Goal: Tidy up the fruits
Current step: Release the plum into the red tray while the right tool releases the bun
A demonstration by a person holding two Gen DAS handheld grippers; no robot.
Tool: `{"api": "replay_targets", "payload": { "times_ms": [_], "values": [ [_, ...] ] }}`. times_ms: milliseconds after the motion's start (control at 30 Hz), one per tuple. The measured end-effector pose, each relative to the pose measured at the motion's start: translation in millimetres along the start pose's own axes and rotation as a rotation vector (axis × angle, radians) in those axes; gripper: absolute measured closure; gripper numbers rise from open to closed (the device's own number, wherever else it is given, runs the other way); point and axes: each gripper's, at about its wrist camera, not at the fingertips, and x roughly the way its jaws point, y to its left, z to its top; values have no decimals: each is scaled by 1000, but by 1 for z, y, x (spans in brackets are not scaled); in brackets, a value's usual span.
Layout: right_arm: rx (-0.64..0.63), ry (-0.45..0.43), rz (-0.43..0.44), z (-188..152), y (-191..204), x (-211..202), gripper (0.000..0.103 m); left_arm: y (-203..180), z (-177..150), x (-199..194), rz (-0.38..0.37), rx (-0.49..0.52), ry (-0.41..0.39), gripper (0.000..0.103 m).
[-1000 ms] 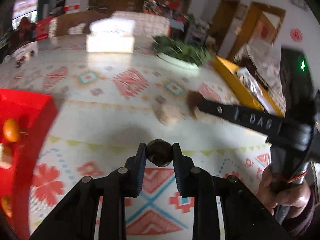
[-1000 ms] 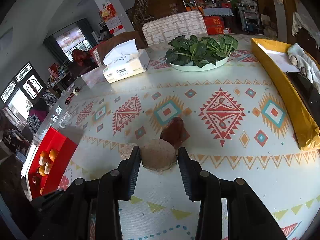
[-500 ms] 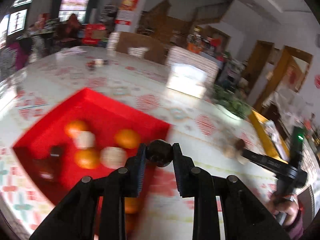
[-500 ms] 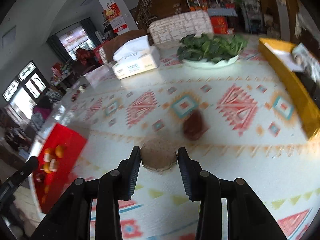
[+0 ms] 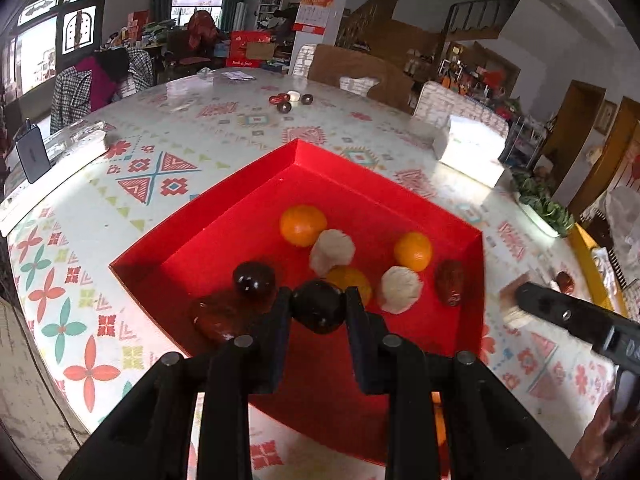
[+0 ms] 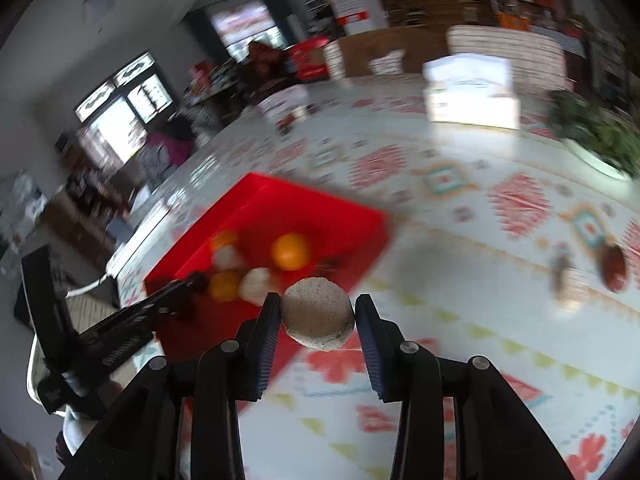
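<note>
Left gripper (image 5: 319, 307) clamped on a dark round fruit (image 5: 319, 306), jaws pressed to both its sides, held above the near part of the red tray (image 5: 224, 216). Inside the tray: two oranges (image 5: 303, 225) in clear view plus a third partly hidden behind the held fruit, two pale rough balls (image 5: 332, 251), a dark glossy fruit (image 5: 253, 279) and a reddish-brown fruit (image 5: 449, 282) by the right wall. Right gripper (image 6: 318, 314) clamped on a pale speckled ball (image 6: 318, 313), jaws snug against it, poised over the patterned bench (image 6: 460, 280) just beside the tray's right edge; picture blurred. One red-brown fruit (image 6: 614, 267) lying on the bench well to the right, apart from the tray. Further back on the bench: a white tissue box (image 5: 470, 150), a plate of leafy greens (image 6: 600, 140) and a small cluster of dark and pale pieces (image 5: 290, 101).
</note>
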Motion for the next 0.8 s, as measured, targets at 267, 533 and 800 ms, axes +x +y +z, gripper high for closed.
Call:
{"api": "replay_targets", "payload": {
  "times_ms": [267,533,800],
  "values": [
    [-98,85,29,-4,53,51,61,19,-2,1,-38,-54,-1,57],
    [-137,128,29,-11,70,75,61,35,8,-28,-44,-107,-82,44],
    [-145,56,-23,-12,67,45,50,8,8,-50,88,2,-173,24]
  ]
}}
